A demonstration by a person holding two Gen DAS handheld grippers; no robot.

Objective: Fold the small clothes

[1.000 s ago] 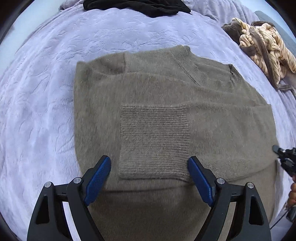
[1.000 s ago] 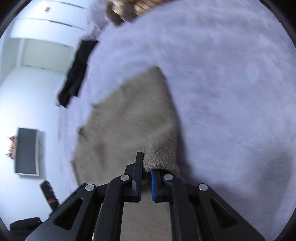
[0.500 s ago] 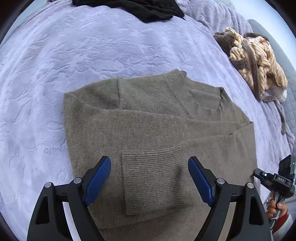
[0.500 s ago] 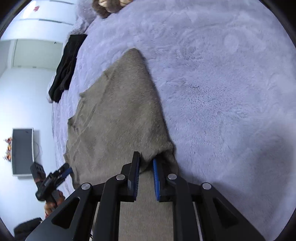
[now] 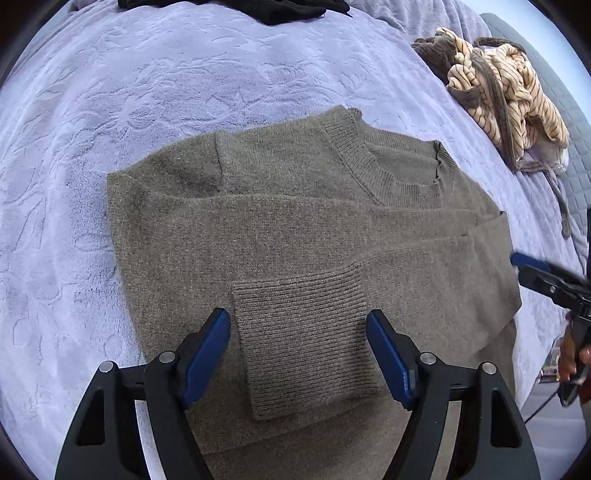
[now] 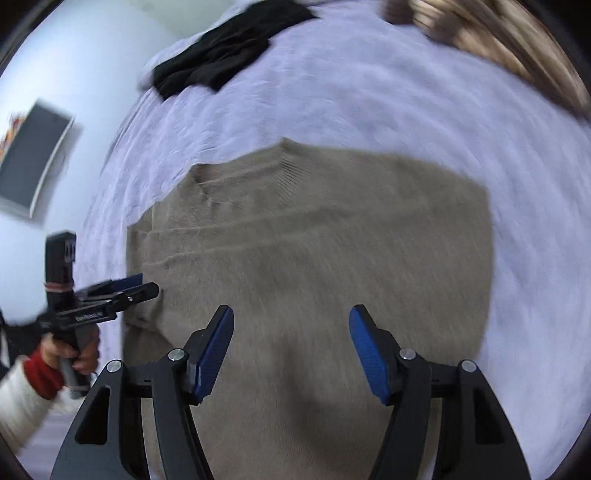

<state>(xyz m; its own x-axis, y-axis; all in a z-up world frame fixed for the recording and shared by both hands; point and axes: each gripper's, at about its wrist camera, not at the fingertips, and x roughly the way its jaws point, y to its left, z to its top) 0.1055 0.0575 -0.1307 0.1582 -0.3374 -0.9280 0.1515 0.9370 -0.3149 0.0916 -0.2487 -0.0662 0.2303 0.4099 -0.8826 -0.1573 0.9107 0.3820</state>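
left wrist view has the left gripper (image 5: 298, 358) jaws just easing inward but gaping over the olive sweater's (image 5: 295, 229) folded cuff (image 5: 303, 343), right gripper (image 6: 291, 354) just sprung wide, nothing between, sweater flat on the lilac blanket (image 5: 147, 81), black garment (image 5: 266, 9) beyond.

The bed (image 5: 155, 96) has lots of bare room left of the sweater (image 5: 295, 229) and behind it. A black cloth (image 5: 280, 11) sits at the far edge. A striped heap (image 5: 506, 92) blocks the far right corner.
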